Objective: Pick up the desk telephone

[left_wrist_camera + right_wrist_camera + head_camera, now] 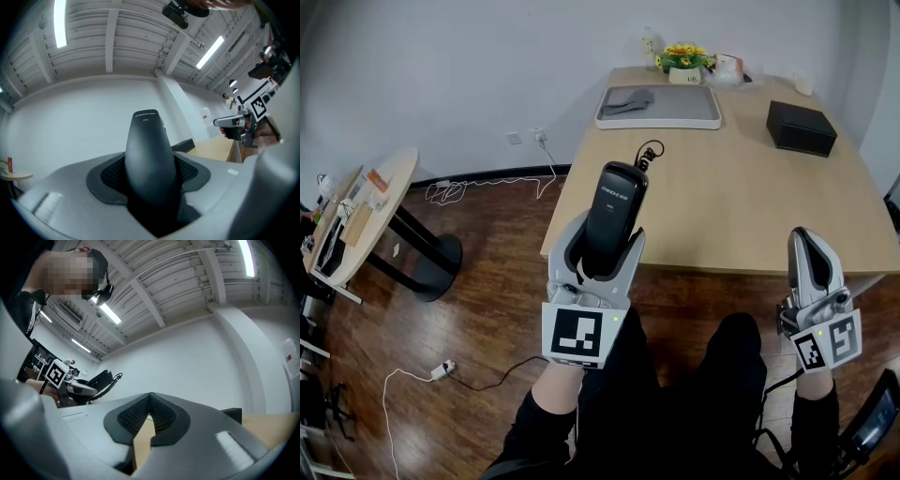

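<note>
A black telephone handset (614, 208) stands nearly upright in my left gripper (603, 246), whose jaws are shut on its lower half. Its coiled cord (649, 152) hangs from the top end over the wooden table (722, 216). In the left gripper view the handset (149, 159) fills the space between the two pads. My right gripper (803, 242) hovers at the table's near edge on the right, jaws shut with the tips touching and nothing held (150, 399). The right gripper view also shows the handset (96, 379) off to the left.
A black box (802, 127) sits at the table's far right. A white tray (703, 120) with a grey cloth (628, 98) lies at the back, next to a flower pot (684, 64). A round side table (394, 178) and floor cables (441, 370) are at the left.
</note>
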Demonstrator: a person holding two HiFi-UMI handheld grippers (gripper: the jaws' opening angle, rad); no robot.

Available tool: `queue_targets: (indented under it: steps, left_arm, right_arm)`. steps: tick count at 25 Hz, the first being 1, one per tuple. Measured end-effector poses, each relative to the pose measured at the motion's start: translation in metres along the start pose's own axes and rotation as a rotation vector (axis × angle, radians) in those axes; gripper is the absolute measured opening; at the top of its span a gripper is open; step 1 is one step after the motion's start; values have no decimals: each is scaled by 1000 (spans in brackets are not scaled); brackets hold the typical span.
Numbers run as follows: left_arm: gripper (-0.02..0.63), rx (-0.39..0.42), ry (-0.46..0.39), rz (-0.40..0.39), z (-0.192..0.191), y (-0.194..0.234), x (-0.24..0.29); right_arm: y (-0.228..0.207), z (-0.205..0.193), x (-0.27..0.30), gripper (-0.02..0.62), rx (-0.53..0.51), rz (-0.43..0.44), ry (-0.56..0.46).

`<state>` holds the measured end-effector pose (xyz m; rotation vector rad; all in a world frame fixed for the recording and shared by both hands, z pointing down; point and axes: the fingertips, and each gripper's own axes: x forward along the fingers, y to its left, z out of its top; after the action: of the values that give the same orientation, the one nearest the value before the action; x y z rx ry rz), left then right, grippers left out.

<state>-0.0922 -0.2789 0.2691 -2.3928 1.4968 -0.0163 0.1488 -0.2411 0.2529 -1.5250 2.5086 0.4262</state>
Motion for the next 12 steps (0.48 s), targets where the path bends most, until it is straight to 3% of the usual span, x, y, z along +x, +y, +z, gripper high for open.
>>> queue_targets:
  steps: [12]
  left_arm:
    - [264,2,7,2,-1,1,1]
  right_arm:
    - [0,2,1,0,1,7,-1]
